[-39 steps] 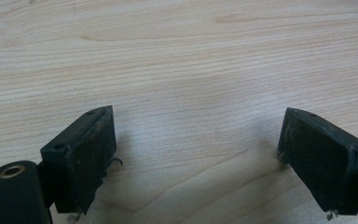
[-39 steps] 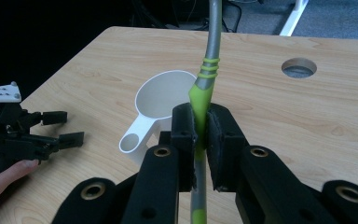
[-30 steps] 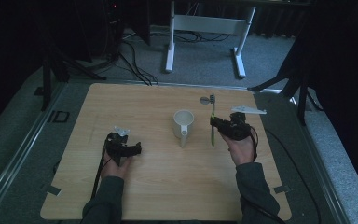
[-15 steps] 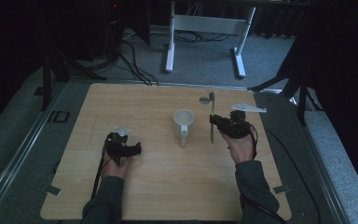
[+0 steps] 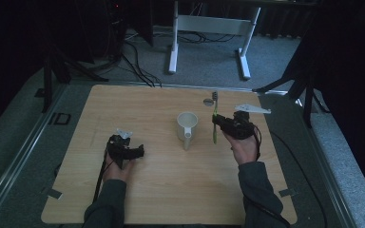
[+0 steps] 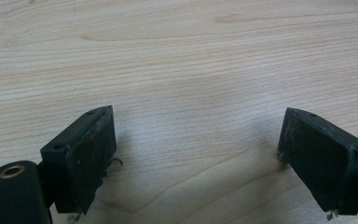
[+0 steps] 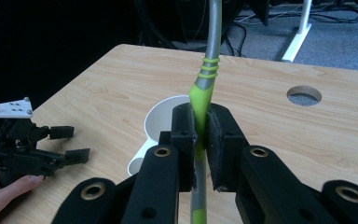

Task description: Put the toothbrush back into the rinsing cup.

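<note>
Right gripper [image 7: 200,140]: jaws clamped on a toothbrush [image 7: 204,88], pinched at the green stretch of the handle just below the grey neck. Gripped near mid-length, likely for balance and so either end stays free to go into the mug [image 5: 187,126]. Held off the desk [image 5: 161,190], just right of the mug and apart from it. Long axis runs away from the person in the high view, bristled head [image 5: 214,97] at the far end toward the round hole [image 5: 208,101] in the desk, green tail toward the near edge (how steeply tilted, hard to tell from above). In the right gripper view, rises straight up between the jaws, mug behind and to the left.

Left gripper [image 5: 134,152]: jaws apart, nothing between, bare wood under them in the left gripper view. Parked well left of the mug, low over the desk, probably just waiting its turn or kept clear of the working hand.
</note>
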{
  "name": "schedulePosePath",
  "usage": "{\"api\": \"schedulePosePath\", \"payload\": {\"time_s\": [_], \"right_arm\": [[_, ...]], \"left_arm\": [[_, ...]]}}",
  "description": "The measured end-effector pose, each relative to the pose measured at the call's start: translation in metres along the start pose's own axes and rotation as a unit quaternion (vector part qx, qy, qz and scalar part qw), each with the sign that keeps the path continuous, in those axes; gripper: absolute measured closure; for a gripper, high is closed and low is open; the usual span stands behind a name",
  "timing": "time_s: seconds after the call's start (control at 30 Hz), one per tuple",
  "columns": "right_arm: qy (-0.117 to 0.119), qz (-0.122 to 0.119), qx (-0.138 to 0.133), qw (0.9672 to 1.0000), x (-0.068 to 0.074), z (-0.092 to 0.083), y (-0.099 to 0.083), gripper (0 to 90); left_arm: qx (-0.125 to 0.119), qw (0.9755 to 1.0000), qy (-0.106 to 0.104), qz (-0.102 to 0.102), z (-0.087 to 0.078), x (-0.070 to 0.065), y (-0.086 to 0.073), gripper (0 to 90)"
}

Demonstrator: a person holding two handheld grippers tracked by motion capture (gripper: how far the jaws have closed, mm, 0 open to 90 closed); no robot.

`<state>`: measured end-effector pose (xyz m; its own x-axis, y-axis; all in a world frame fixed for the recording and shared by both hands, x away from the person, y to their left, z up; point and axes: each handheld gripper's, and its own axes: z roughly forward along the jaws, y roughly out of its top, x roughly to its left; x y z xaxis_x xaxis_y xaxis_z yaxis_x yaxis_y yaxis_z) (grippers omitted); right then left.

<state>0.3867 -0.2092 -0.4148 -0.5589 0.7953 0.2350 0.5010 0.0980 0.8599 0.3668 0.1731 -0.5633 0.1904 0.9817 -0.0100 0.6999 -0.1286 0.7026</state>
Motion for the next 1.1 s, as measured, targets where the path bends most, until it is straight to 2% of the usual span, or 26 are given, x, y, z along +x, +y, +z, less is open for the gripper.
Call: {"api": "schedulePosePath", "payload": {"time_s": [0.83, 1.1], "right_arm": [[0.015, -0.016, -0.021, 0.9995, 0.004, 0.008, 0.002, 81.8], [0.025, -0.013, -0.026, 0.9993, 0.001, 0.010, -0.001, 81.8]], "left_arm": [[0.000, 1.0000, 0.000, 0.000, 0.000, 0.000, 0.000, 11.7], [0.000, 1.0000, 0.000, 0.000, 0.000, 0.000, 0.000, 11.7]]}}
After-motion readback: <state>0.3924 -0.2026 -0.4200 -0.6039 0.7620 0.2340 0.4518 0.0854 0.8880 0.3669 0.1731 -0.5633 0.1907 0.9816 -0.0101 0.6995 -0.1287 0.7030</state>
